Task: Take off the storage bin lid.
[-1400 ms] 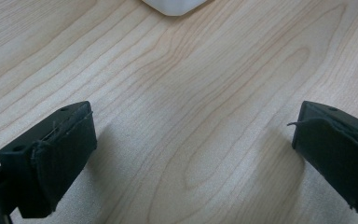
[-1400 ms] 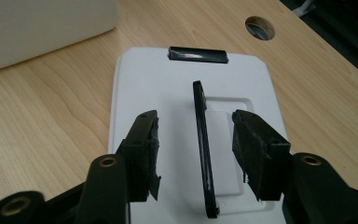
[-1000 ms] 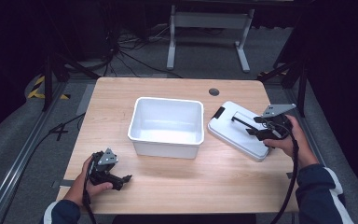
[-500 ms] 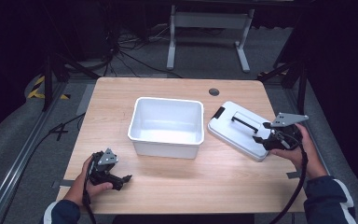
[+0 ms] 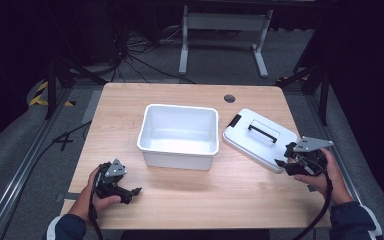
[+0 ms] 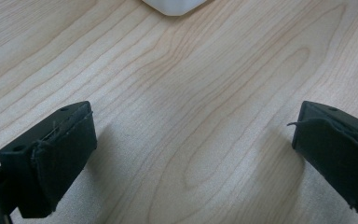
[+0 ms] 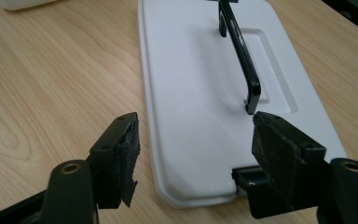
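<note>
Your right gripper (image 7: 193, 154) has just opened its jaws, nothing pinched, near end of the white lid (image 5: 260, 138) between them; lid lies flat just right of the bin (image 5: 179, 134); grab the black handle (image 7: 240, 56) squarely; left gripper (image 6: 186, 158) spread, idle.

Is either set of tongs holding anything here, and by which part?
Nothing held: right tongs stand open by the flat white plastic lid; left tongs open over bare wood.

Table (image 5: 190, 200) seen whole from above, facing forward. Lid (image 7: 205, 116) viewed close along right jaws; shared with high view (image 5: 260, 140).
</note>
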Demonstrator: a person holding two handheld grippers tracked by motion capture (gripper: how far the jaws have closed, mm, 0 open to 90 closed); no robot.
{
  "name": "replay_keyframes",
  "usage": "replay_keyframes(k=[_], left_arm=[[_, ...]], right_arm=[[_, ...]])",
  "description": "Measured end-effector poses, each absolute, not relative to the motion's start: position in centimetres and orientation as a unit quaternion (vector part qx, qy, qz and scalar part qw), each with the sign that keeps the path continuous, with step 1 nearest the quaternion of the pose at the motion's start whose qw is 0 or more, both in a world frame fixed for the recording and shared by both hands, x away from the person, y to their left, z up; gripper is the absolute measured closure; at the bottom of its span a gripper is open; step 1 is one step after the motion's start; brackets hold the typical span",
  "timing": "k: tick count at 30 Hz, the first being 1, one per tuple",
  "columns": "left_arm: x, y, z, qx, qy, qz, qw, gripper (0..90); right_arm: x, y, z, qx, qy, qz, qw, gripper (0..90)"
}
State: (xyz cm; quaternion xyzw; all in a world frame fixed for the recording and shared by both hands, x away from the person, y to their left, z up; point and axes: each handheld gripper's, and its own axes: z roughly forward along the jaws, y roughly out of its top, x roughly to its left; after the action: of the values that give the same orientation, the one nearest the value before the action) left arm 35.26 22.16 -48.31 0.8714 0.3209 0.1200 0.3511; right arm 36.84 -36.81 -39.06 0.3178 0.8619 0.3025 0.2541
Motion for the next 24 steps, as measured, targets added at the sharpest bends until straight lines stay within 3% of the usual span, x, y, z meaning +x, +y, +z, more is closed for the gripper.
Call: replay_keyframes(k=[24], left_arm=[[35.3,22.2,-48.3,0.871,0.322,0.12,0.351,0.2]], right_arm=[[32.6,-39.2,-45.7,0.381,0.828,0.355,0.207,29.0]])
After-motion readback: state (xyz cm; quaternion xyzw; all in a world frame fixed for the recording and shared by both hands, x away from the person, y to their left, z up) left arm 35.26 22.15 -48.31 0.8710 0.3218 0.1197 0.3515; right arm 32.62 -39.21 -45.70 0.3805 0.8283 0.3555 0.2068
